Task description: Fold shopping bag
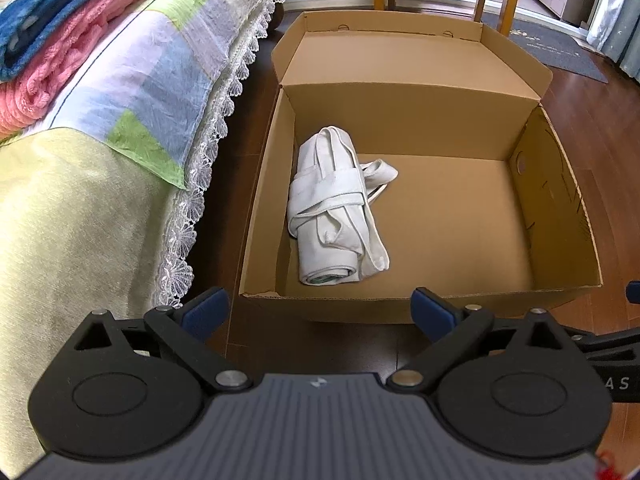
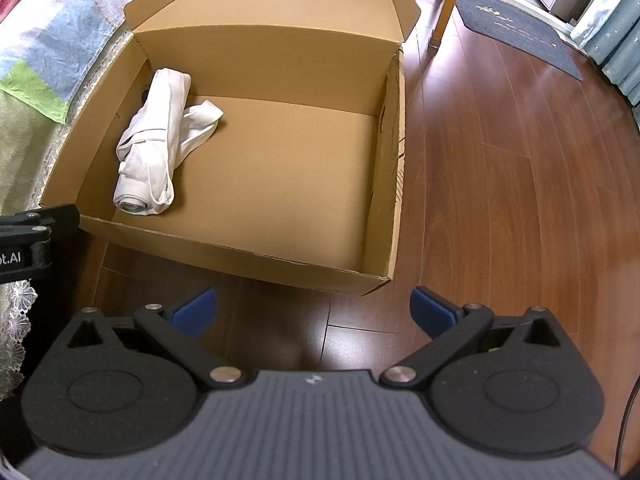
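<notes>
Rolled bag (image 1: 336, 208) in box (image 1: 560, 200), both tools wide, empty

Shopping bag (image 1: 336, 208) — white woven cloth, matt, creased. Box (image 2: 256, 248), at 12 o'clock from both grippers: plain brown cardboard, matt, smooth. Floor (image 2: 500, 184) — dark wood planks, glossy. Bedcover (image 1: 132, 92), at 10 o'clock: crinkled patchwork cloth, lace-edged.
</notes>
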Demonstrator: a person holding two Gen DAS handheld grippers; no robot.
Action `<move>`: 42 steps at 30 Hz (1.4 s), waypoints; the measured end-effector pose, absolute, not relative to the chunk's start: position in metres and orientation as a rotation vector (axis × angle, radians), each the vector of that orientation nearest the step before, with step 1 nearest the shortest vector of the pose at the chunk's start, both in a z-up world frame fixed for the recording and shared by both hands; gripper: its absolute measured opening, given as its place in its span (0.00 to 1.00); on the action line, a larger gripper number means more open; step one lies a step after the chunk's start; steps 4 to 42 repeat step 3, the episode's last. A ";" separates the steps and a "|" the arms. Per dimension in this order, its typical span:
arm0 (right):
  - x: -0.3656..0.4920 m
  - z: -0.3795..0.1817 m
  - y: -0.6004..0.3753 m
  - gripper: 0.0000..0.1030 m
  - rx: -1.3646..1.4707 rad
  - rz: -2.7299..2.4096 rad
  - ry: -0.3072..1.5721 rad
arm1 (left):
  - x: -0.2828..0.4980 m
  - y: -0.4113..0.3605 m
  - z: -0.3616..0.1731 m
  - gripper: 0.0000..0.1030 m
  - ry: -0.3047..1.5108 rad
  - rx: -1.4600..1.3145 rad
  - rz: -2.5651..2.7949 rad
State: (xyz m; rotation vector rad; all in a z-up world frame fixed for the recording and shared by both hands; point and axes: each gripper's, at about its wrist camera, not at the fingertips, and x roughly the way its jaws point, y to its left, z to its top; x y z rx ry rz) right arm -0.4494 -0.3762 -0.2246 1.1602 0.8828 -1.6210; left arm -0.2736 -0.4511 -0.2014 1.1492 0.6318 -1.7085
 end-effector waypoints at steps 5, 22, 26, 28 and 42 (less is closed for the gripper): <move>-0.448 -0.223 -0.376 0.99 1.152 -1.619 0.881 | -0.274 -0.449 -0.199 0.96 0.612 1.132 -1.721; -0.448 -0.223 -0.376 0.99 1.152 -1.619 0.881 | -0.274 -0.449 -0.199 0.96 0.612 1.132 -1.721; -0.448 -0.223 -0.376 0.99 1.152 -1.619 0.881 | -0.274 -0.449 -0.199 0.96 0.612 1.132 -1.721; -0.448 -0.223 -0.376 0.99 1.152 -1.619 0.881 | -0.274 -0.449 -0.199 0.96 0.612 1.132 -1.721; -0.448 -0.223 -0.376 0.99 1.152 -1.619 0.881 | -0.274 -0.449 -0.199 0.96 0.612 1.132 -1.721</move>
